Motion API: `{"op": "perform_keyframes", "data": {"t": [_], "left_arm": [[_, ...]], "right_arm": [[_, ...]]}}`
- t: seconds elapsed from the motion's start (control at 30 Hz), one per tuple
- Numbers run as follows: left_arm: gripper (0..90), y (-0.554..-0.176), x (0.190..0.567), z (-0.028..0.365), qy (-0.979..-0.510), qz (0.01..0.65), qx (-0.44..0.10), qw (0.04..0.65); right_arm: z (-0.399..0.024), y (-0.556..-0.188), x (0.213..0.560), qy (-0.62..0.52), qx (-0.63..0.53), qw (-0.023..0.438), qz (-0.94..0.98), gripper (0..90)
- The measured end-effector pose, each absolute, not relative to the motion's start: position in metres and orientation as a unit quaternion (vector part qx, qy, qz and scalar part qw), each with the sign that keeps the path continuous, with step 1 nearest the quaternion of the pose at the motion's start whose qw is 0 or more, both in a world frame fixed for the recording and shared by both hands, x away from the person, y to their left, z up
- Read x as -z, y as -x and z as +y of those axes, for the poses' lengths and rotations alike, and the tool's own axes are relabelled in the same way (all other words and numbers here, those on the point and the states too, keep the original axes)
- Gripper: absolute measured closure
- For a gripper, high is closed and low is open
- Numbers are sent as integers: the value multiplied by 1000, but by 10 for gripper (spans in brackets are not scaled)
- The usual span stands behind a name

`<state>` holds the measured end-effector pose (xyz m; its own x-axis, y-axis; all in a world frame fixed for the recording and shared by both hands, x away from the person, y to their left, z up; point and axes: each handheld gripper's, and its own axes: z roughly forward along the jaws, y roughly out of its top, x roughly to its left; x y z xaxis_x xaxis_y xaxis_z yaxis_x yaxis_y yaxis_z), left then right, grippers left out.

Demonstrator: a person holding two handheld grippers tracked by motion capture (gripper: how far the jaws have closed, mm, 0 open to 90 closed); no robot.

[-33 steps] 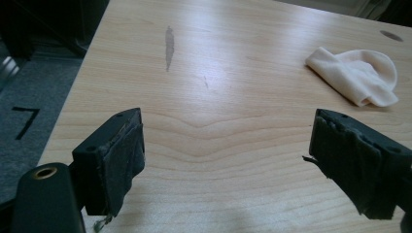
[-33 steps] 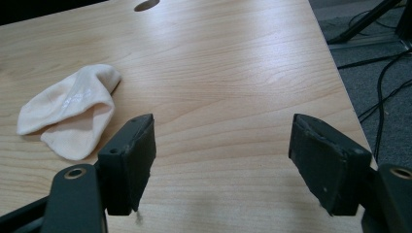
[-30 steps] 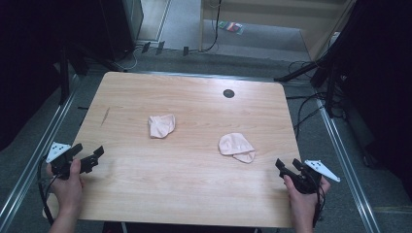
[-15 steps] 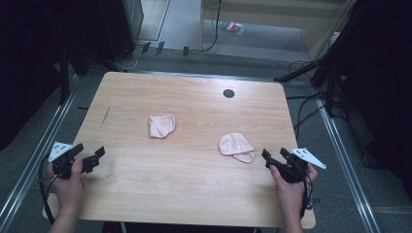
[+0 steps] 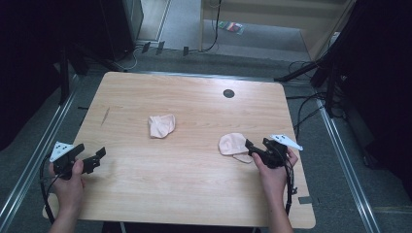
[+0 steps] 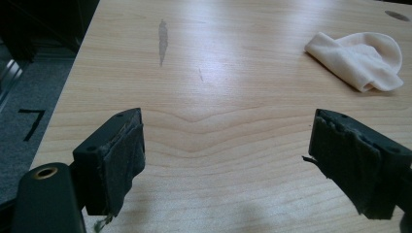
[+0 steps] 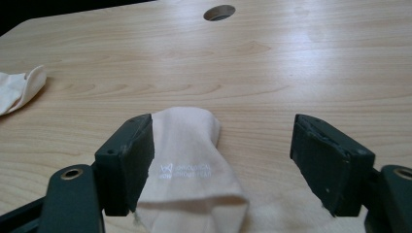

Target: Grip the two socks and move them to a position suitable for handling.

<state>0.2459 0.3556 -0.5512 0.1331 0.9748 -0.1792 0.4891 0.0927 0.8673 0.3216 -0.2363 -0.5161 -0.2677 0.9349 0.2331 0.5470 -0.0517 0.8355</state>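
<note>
At the left edge of the wooden table (image 5: 194, 184), the left gripper (image 5: 97, 159) rests low with its jaws wide apart and nothing between them. Near the middle of the table lies a folded pale sock (image 5: 162, 125). To the right, a second pale sock (image 5: 233, 144) lies flat; its near end is cut off in the right gripper view, and its small white print is too blurred to read. The right gripper (image 5: 250, 145) stands over it, jaws spread, one beside the fabric, not pressing it.
</note>
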Motion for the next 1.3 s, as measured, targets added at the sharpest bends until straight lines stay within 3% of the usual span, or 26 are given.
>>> {"op": "perform_keyframes", "data": {"t": [0.57, 0.6, 0.73, 0.8, 0.87, 0.9, 0.93, 0.97, 1.0, 1.3], "left_arm": [[136, -247, 551, 356, -614, 600, -273, 435], [136, -247, 551, 356, -614, 600, -273, 434], [137, -247, 551, 356, -616, 599, -272, 433], [137, -247, 551, 356, -616, 600, -271, 433], [137, -248, 551, 356, -615, 601, -271, 434], [137, -248, 551, 357, -615, 601, -270, 434], [137, -248, 551, 357, -614, 602, -270, 433], [137, -248, 551, 357, -614, 602, -270, 433], [137, -248, 551, 357, -615, 601, -269, 434], [137, -248, 551, 357, -615, 601, -269, 433]], "right_arm": [[-214, -340, 540, -587, -421, 179, 668, 275], [-213, -337, 542, -588, -421, 183, 666, 348], [-213, -337, 545, -602, -414, 166, 662, 413], [-214, -335, 548, -605, -414, 168, 659, 524], [-214, -335, 548, -605, -413, 169, 659, 556], [-214, -335, 549, -604, -413, 170, 659, 606], [-214, -335, 549, -603, -411, 168, 663, 731], [-214, -335, 549, -603, -411, 168, 663, 731], [-215, -335, 550, -597, -414, 161, 668, 823], [-221, -324, 531, -578, -454, 175, 656, 848]]}}
